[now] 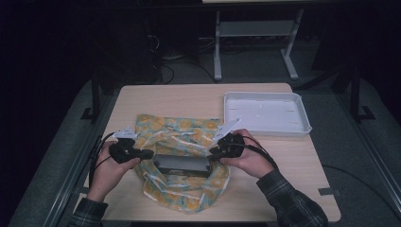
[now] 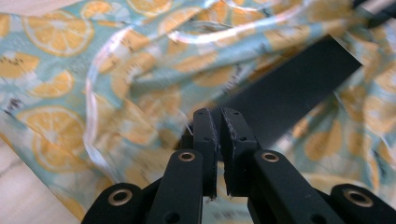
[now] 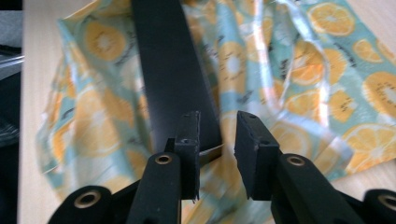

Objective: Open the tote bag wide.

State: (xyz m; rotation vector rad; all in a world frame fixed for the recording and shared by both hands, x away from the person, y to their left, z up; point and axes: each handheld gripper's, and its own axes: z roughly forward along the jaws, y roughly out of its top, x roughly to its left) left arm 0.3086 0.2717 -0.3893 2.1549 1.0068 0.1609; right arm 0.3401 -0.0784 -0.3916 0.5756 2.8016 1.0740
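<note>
A teal cloth [image 1: 182, 128] printed with orange slices lies crumpled on the wooden table [image 1: 189, 97], wrapped loosely around a long black box [image 1: 182, 165]. My left gripper [image 1: 147, 153] hovers at the box's left end. In the left gripper view the left gripper [image 2: 218, 116] has its jaws only a thin slit apart with nothing between them, above the cloth [image 2: 70, 93] and the box [image 2: 289, 93]. My right gripper [image 1: 213, 150] is at the box's right end. In the right gripper view the right gripper [image 3: 219, 123] stands open and empty over the box [image 3: 168, 70] and the cloth [image 3: 303, 70].
A white tray [image 1: 265, 128] sits at the table's back right, close behind my right hand. Bare tabletop lies behind the cloth and to the right of it. Beyond the table are a dark floor, cables and a metal stand.
</note>
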